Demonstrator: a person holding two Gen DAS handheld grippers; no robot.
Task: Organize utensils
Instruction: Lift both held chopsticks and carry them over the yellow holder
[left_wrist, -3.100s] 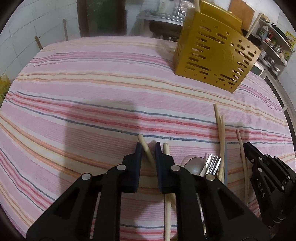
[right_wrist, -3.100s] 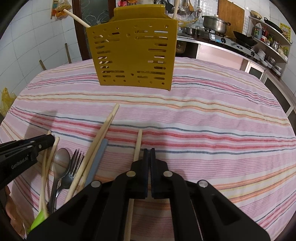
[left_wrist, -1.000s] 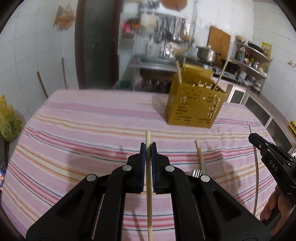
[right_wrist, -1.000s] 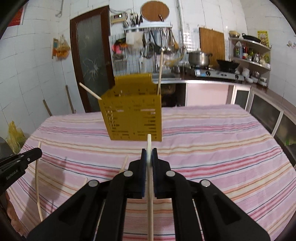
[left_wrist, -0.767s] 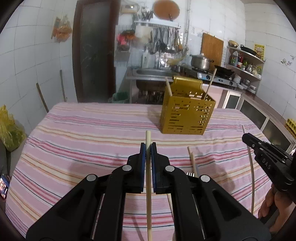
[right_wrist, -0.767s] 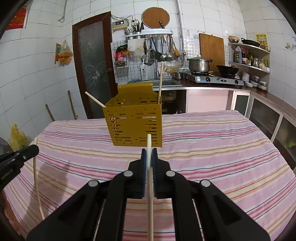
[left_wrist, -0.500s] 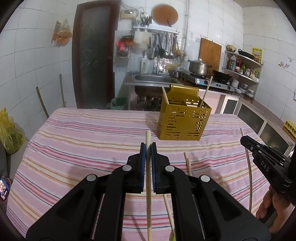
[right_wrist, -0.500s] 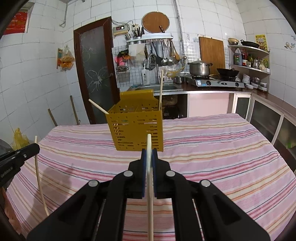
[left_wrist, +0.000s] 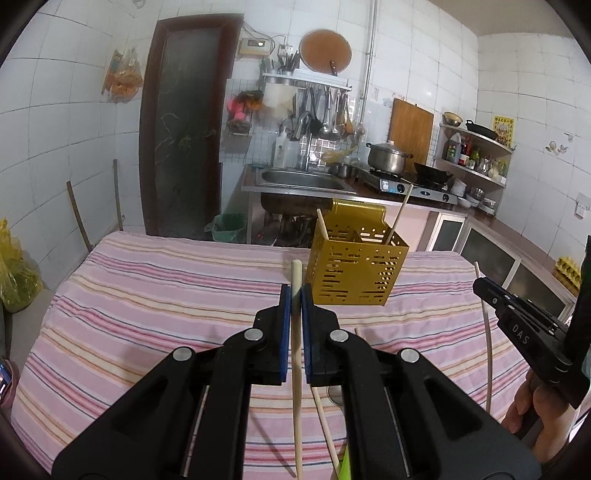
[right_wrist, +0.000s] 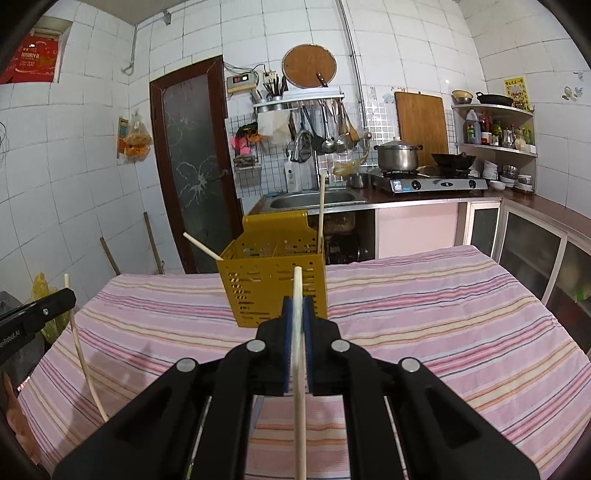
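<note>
A yellow perforated utensil holder (left_wrist: 356, 275) stands on the striped tablecloth and has two chopsticks leaning in it; it also shows in the right wrist view (right_wrist: 275, 291). My left gripper (left_wrist: 295, 291) is shut on a pale wooden chopstick (left_wrist: 296, 369), held well above the table, left of the holder. My right gripper (right_wrist: 297, 304) is shut on another chopstick (right_wrist: 300, 369), raised in front of the holder. Each gripper shows in the other's view, the right gripper (left_wrist: 517, 328) and the left gripper (right_wrist: 33, 314). More chopsticks (left_wrist: 325, 424) and a spoon lie below my left gripper.
The table (left_wrist: 147, 295) has a pink striped cloth. Behind it are a sink counter (left_wrist: 303, 181), a stove with a pot (right_wrist: 399, 157), a dark door (left_wrist: 181, 125) and shelves at the right. A yellow bag (left_wrist: 14, 273) sits at the left.
Both grippers closed on chopsticks lying on the table and lifted them high. Over the last second they kept rising, so the holder looks smaller and lower.
</note>
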